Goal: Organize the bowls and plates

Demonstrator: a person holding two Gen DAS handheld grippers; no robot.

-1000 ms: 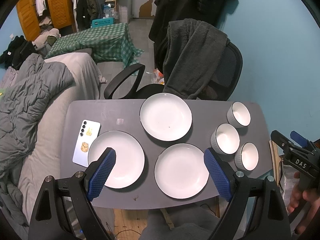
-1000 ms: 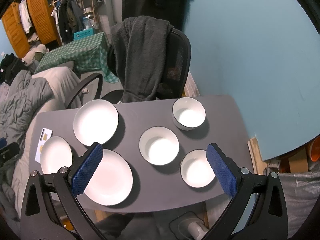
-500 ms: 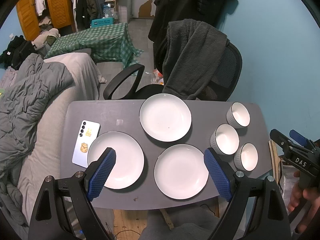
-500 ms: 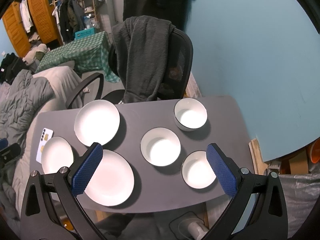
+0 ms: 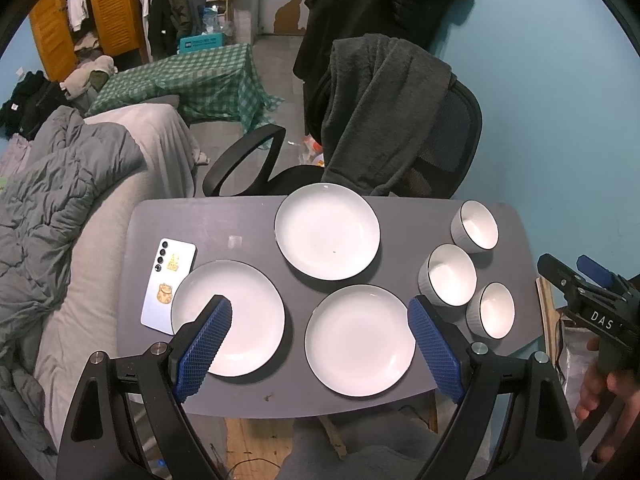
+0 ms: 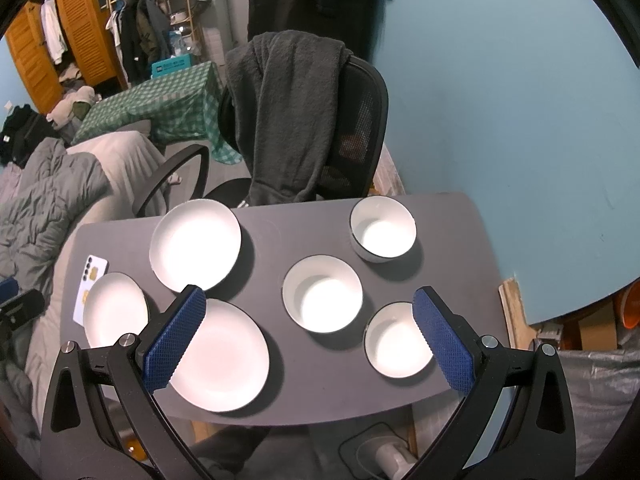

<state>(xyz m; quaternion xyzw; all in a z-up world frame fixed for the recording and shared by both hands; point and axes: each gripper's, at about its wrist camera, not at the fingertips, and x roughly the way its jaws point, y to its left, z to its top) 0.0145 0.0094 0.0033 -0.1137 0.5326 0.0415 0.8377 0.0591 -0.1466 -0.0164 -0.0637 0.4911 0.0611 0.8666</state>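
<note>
- Three plates lie apart on the left half of a grey table point(image 5: 248, 216): a far plate point(image 5: 327, 231), a left plate point(image 5: 228, 317) and a near plate point(image 5: 359, 340).
- Three bowls stand on the right half: a far bowl point(image 6: 383, 228), a middle bowl point(image 6: 322, 294) and a near bowl point(image 6: 396, 345), none stacked.
- All look glazed ceramic: stiff, smooth, breakable, probably slippery; the rim offers the likeliest hold, plates lying too flat for any other.
- The left gripper point(image 5: 320, 344) hangs above the near plate, pads spread wide, holding nothing.
- The right gripper point(image 6: 308, 332) hangs above the bowls, likewise spread and empty.
- The left plate overlaps a phone point(image 5: 168, 280); a draped chair point(image 5: 384, 120) stands beyond the table.
</note>
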